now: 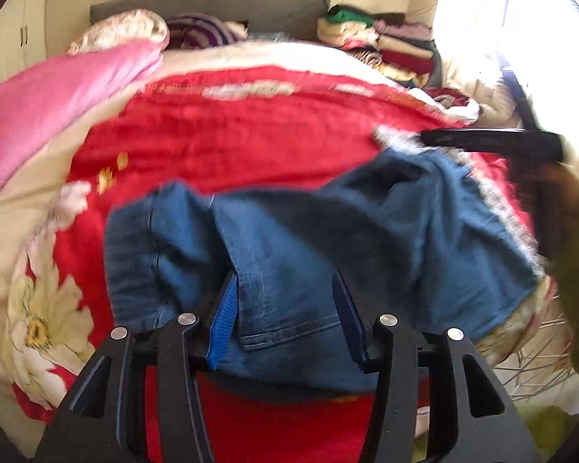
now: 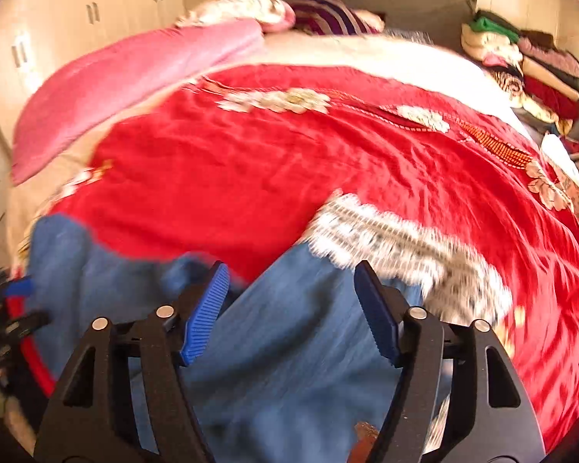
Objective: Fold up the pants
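Note:
Blue denim pants lie bunched on the red flowered bedspread. In the left wrist view my left gripper stands open, its blue pads either side of a hemmed denim edge that drapes between them. My right gripper shows there as a dark blurred shape at the pants' far right. In the right wrist view my right gripper is open over the denim, whose white patterned lining shows ahead. The left gripper shows at the left edge.
A pink quilt and pillows lie at the bed's far left. A stack of folded clothes sits at the far right by the grey headboard. A wire basket stands at the right. White wardrobes line the left wall.

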`<state>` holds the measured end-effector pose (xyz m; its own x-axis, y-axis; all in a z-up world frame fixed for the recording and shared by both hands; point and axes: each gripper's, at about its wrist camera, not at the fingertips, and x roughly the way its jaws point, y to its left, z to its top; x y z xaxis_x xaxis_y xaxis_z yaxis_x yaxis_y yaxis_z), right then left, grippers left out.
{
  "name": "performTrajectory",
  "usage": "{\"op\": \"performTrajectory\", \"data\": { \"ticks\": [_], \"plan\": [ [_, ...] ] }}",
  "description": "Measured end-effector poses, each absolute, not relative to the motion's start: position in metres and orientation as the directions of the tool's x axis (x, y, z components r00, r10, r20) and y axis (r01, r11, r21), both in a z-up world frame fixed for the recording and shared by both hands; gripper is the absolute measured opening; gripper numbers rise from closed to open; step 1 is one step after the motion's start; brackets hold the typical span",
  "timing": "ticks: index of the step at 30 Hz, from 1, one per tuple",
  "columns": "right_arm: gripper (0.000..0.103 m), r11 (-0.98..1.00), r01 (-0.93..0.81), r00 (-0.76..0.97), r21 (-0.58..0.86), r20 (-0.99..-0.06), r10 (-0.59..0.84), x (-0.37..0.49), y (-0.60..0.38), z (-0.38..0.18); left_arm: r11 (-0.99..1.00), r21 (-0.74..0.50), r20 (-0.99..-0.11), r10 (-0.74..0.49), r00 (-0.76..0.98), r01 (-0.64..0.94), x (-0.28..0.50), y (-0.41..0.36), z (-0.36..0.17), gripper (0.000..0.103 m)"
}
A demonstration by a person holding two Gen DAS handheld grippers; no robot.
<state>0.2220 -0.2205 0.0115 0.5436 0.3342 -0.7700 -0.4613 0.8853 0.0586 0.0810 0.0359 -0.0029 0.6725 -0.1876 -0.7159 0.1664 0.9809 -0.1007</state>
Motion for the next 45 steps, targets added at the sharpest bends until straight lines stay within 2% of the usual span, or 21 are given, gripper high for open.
{"op": "performTrajectory", "data": {
  "ticks": [1, 4, 9, 10, 12, 13, 15, 19, 24, 26, 28, 32, 35, 40, 41, 42, 43, 44, 45],
  "plan": [
    [0.063, 0.892, -0.448, 0.538, 0.054, -0.781, 0.317, 0.234, -0.22, 0.009, 0.977, -0.105, -0.709, -0.203, 0.676, 0.183, 0.081, 0.03, 0.002, 0.048],
    [0.064, 0.906, -0.421, 0.522, 0.029, -0.81, 0.269, 0.271, -0.213, -0.005, 0.959, -0.135, -0.703, -0.269, 0.659, 0.247, 0.083, 0.01, 0.013, 0.059],
    [0.064, 0.907, -0.421, 0.468, 0.016, -0.853, 0.233, 0.305, -0.196, -0.031, 0.933, -0.159, -0.714, -0.335, 0.615, 0.324, 0.089, -0.02, 0.006, 0.06],
    [0.061, 0.911, -0.412, 0.468, -0.001, -0.858, 0.211, 0.309, -0.195, -0.037, 0.935, -0.149, -0.716, -0.327, 0.616, 0.323, 0.089, -0.024, 0.005, 0.061],
    [0.031, 0.914, -0.406, 0.474, -0.016, -0.859, 0.196, 0.313, -0.197, -0.042, 0.947, -0.1, -0.713, -0.282, 0.643, 0.305, 0.086, -0.025, 0.003, 0.063],
    [0.026, 0.914, -0.406, 0.476, -0.007, -0.855, 0.205, 0.315, -0.2, -0.041, 0.953, -0.093, -0.713, -0.267, 0.648, 0.29, 0.085, -0.022, 0.003, 0.063],
    [0.009, 0.918, -0.396, 0.474, 0.041, -0.847, 0.242, 0.316, -0.211, -0.037, 0.968, -0.092, -0.722, -0.226, 0.653, 0.234, 0.088, -0.003, 0.0, 0.063],
    [0.006, 0.923, -0.379, 0.51, 0.068, -0.817, 0.27, 0.31, -0.228, -0.022, 0.989, -0.109, -0.731, -0.147, 0.666, 0.098, 0.093, 0.037, 0.001, 0.063],
    [0.005, 0.93, -0.343, 0.584, 0.131, -0.745, 0.321, 0.287, -0.262, 0.016, 0.998, -0.057, -0.66, -0.06, 0.749, 0.029, 0.077, 0.053, 0.038, 0.063],
    [0.005, 0.929, -0.34, 0.606, 0.148, -0.721, 0.336, 0.277, -0.274, 0.029, 0.994, -0.085, -0.633, -0.107, 0.767, 0.069, 0.072, 0.049, 0.053, 0.066],
    [0.005, 0.93, -0.332, 0.635, 0.157, -0.692, 0.344, 0.263, -0.289, 0.045, 0.974, -0.13, -0.616, -0.228, 0.754, 0.188, 0.07, 0.029, 0.061, 0.067],
    [0.005, 0.934, -0.31, 0.68, 0.178, -0.644, 0.349, 0.233, -0.32, 0.07, 0.914, -0.181, -0.651, -0.389, 0.652, 0.364, 0.079, -0.013, 0.045, 0.067],
    [0.005, 0.936, -0.294, 0.701, 0.192, -0.623, 0.348, 0.213, -0.338, 0.078, 0.881, -0.174, -0.707, -0.422, 0.568, 0.439, 0.09, -0.045, 0.013, 0.067],
    [0.005, 0.941, -0.256, 0.722, 0.22, -0.603, 0.338, 0.181, -0.374, 0.079, 0.849, -0.112, -0.767, -0.404, 0.498, 0.517, 0.093, -0.081, -0.026, 0.067],
    [0.005, 0.943, -0.245, 0.723, 0.225, -0.605, 0.332, 0.177, -0.379, 0.077, 0.84, -0.104, -0.767, -0.408, 0.495, 0.532, 0.09, -0.085, -0.028, 0.061],
    [0.005, 0.945, -0.226, 0.721, 0.238, -0.611, 0.326, 0.17, -0.388, 0.073, 0.832, -0.089, -0.772, -0.406, 0.49, 0.548, 0.09, -0.089, -0.032, 0.049],
    [0.005, 0.945, -0.216, 0.72, 0.247, -0.613, 0.325, 0.165, -0.394, 0.071, 0.831, -0.082, -0.777, -0.399, 0.486, 0.551, 0.091, -0.09, -0.035, 0.017],
    [0.005, 0.944, -0.207, 0.718, 0.257, -0.615, 0.325, 0.16, -0.4, 0.068, 0.831, -0.089, -0.78, -0.401, 0.48, 0.549, 0.093, -0.087, -0.036, 0.002],
    [0.005, 0.943, -0.196, 0.717, 0.269, -0.616, 0.325, 0.151, -0.407, 0.065, 0.83, -0.102, -0.779, -0.409, 0.476, 0.548, 0.093, -0.085, -0.036, 0.002]
  ]
}}
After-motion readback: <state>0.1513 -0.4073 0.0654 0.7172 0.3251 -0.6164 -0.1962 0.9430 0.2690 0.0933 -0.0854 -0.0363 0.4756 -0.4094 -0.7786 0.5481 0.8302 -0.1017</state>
